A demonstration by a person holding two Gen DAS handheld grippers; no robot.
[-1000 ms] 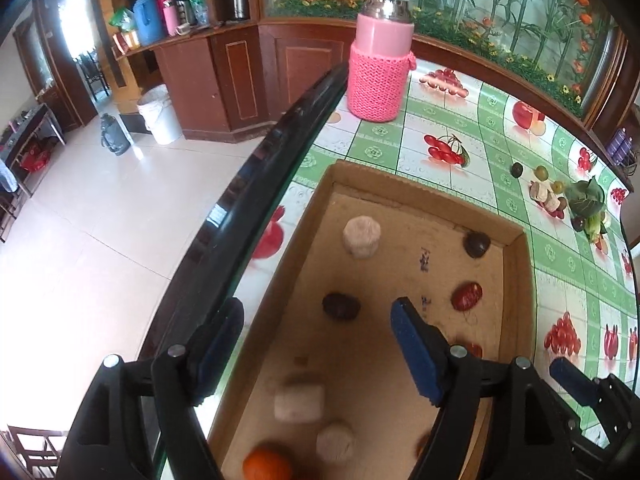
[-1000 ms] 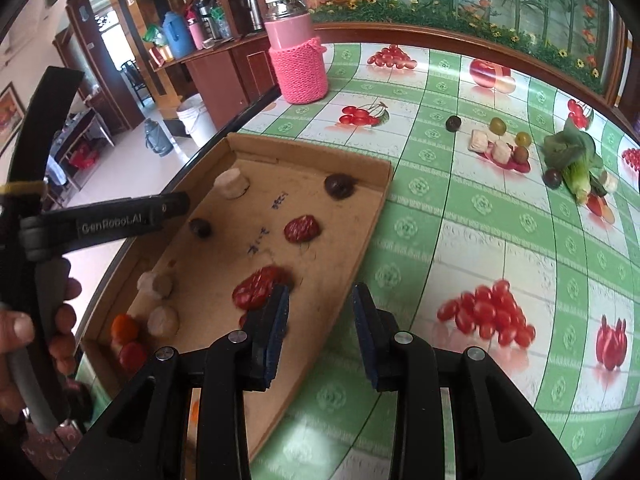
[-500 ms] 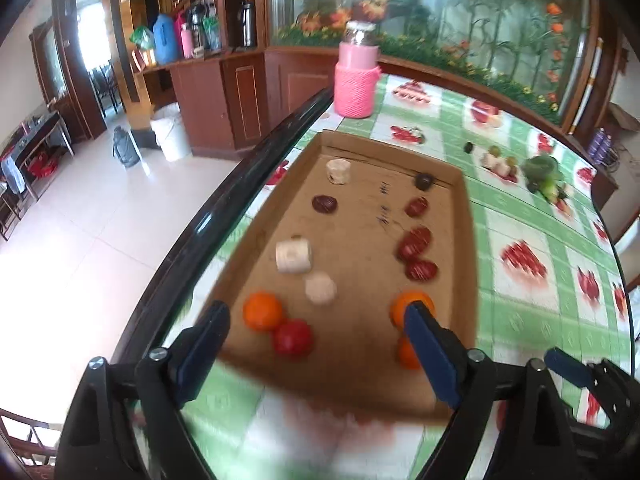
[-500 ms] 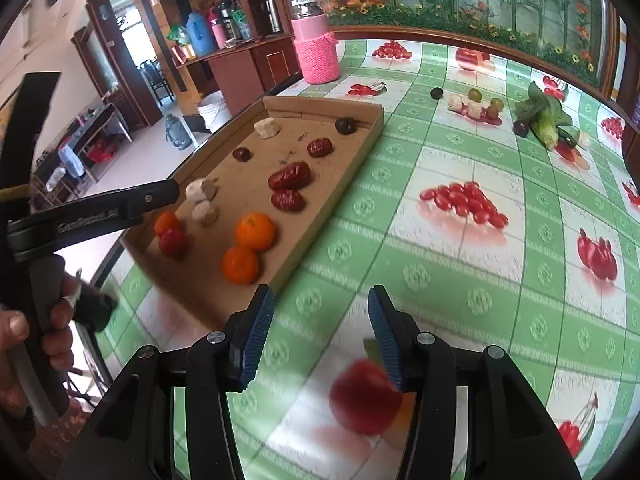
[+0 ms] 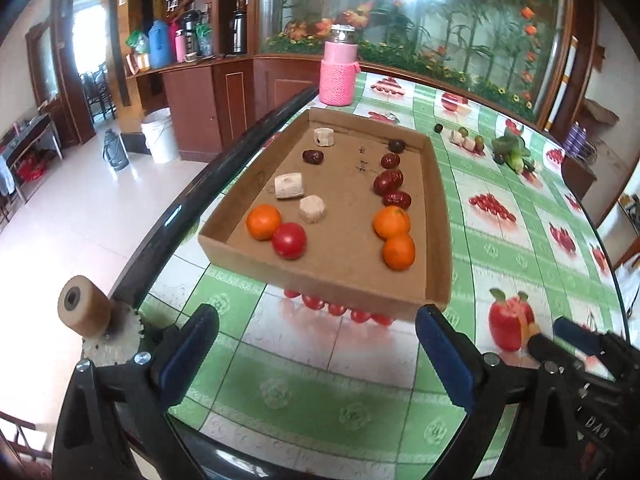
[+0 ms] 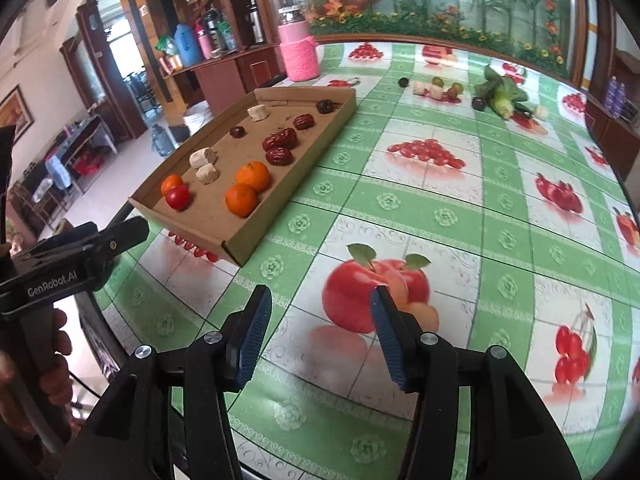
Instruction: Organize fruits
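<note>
Both jaws have just been opening with nothing between them: the left hand-held gripper [image 5: 316, 354] spread wide, the right hand-held gripper [image 6: 320, 334] partly parted. Beyond, the cardboard tray [image 5: 316, 276] of fruits sits by the tabletop's [image 6: 400, 208] left edge. Approach one orange [image 5: 398, 252] squarely, closing gently.

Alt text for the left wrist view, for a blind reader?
A cardboard tray on a fruit-print tablecloth holds three oranges, a tomato, red dates and pale chunks. The left tool is open and empty in front of it.
</note>
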